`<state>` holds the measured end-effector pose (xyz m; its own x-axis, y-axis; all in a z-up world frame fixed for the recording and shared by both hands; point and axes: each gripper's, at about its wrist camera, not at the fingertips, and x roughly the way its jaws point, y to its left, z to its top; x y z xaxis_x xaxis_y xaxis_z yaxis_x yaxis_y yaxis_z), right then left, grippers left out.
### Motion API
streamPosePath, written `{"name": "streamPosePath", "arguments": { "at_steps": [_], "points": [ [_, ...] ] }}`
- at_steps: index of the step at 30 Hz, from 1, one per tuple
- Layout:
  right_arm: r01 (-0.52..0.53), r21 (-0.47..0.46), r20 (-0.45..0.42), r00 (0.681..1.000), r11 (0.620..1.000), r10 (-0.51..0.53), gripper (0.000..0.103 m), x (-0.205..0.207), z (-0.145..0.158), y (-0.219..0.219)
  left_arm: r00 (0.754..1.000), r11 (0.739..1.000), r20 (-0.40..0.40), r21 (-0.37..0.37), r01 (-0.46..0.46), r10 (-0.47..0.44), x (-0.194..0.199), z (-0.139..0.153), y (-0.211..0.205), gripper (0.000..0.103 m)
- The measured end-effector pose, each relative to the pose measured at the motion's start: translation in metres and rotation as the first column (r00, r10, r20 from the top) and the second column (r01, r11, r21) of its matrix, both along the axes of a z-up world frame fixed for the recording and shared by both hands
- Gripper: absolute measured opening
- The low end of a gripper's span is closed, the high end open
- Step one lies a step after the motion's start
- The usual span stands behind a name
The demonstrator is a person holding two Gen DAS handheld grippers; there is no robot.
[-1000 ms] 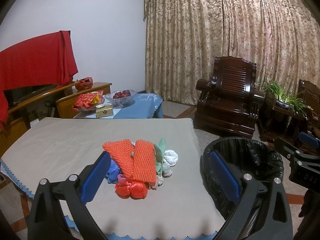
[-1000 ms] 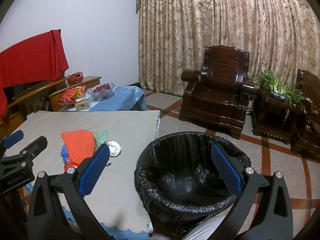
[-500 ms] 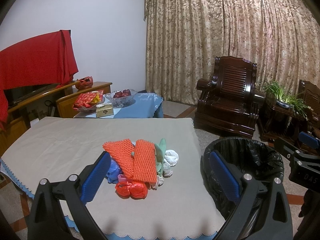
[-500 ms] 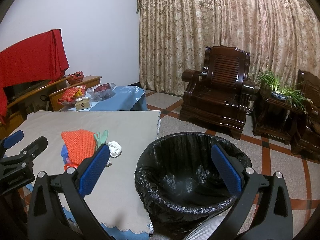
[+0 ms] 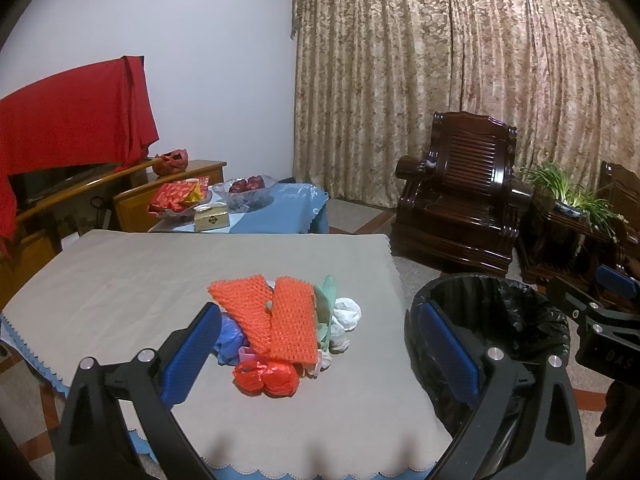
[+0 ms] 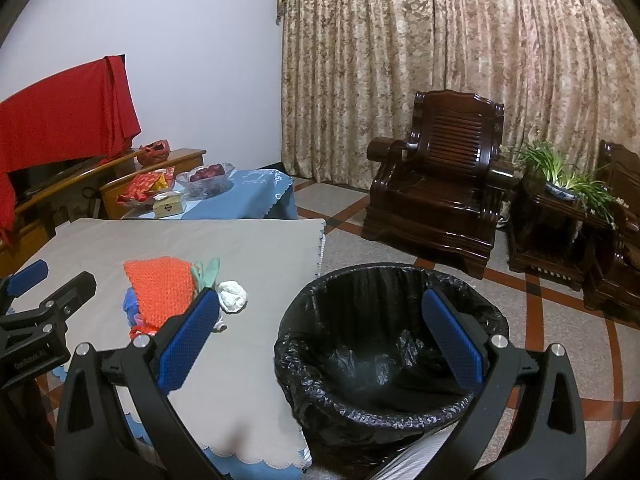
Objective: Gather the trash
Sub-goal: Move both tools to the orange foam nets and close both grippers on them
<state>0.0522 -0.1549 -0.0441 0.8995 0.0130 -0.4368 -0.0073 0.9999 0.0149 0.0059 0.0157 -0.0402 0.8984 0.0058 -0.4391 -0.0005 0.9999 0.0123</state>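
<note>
While both tongs gape empty, the trash pile [image 5: 280,332] lies ahead of the left tongs [image 5: 320,352].

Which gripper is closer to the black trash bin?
Right. The right gripper hangs open directly above the trash bin; the left gripper is over the trash pile beside it.

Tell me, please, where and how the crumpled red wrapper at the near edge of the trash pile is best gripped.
Probably across the middle of the red wrapper, coming from above on the near side. It is a soft, rounded wad at the pile's front, with bare tablecloth before it, so the open left hand-held gripper can likely close on it without catching the orange mesh.
</note>
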Motion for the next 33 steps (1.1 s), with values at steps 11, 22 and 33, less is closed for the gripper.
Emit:
{"name": "streamPosePath", "arguments": {
  "at_steps": [11, 22, 33],
  "points": [
    [-0.053, 0.002, -0.017, 0.998, 0.999, 0.054, 0.098, 0.02, -0.017, 0.03, 0.996, 0.996, -0.004, 0.021, -0.09, 0.09, 0.014, 0.001, 0.035, 0.097],
    [-0.176, 0.002, -0.059, 0.983, 0.984, 0.176, 0.098, 0.07, -0.05, 0.092, 0.97, 0.969, -0.033, 0.07, -0.239, 0.241, 0.038, -0.032, 0.111, 0.097],
    [-0.284, -0.009, -0.168, 0.946, 0.959, 0.279, 0.094, 0.125, -0.103, 0.173, 0.967, 0.971, -0.082, 0.029, -0.238, 0.239, 0.068, -0.065, 0.149, 0.094]
  ]
}}
